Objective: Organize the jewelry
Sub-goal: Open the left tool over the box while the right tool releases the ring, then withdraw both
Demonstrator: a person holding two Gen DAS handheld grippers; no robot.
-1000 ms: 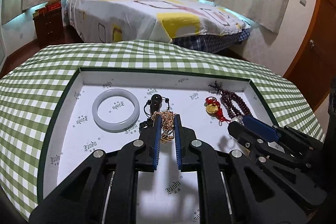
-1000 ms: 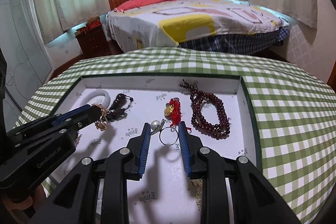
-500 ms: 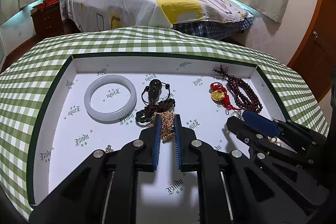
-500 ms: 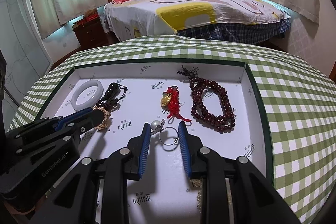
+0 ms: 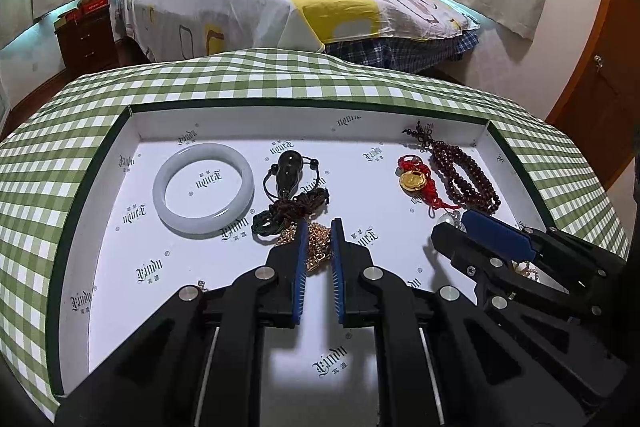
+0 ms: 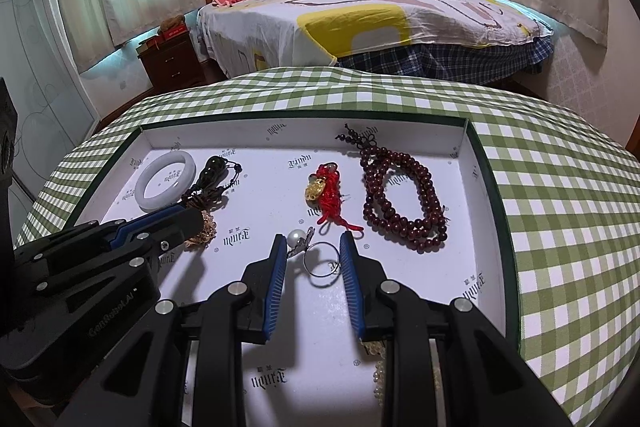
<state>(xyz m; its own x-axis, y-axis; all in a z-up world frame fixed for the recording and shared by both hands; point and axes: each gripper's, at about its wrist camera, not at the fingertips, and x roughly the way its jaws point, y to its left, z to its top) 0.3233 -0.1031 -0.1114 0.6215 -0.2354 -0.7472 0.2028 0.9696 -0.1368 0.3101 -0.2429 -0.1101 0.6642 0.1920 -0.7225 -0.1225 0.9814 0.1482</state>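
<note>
1. The left gripper (image 5: 318, 247) is clenched on a gold chain (image 5: 316, 255), which bunches between its blue pads above the white floor of the jewelry box (image 5: 136, 131).
2. The right gripper (image 6: 313, 259) grasps a pearl keyring (image 6: 316, 253): the pearl and clip lie against the left pad and the wire ring reaches the right one.
3. Over the last second both views have drawn back from the box, and the jewelry lying in it now sits farther ahead of the jaws. This suggests that both pieces are being lifted towards a new spot, though neither has been set down yet.
4. Beyond the left gripper lie a dark gourd pendant (image 5: 289, 171) on a knotted cord and a pale jade bangle (image 5: 203, 197).
5. Farther right are a gold charm on red cord (image 6: 320, 189) and a dark red bead strand (image 6: 400, 195), both untouched.
6. The box lining repeats a gothic logo that reads roughly "Yindu"; the left gripper's body, in the right view, is embossed "GenRobot.AI".
7. Past the green checked tablecloth (image 6: 540, 167) stands a bed (image 6: 360, 15).
</note>
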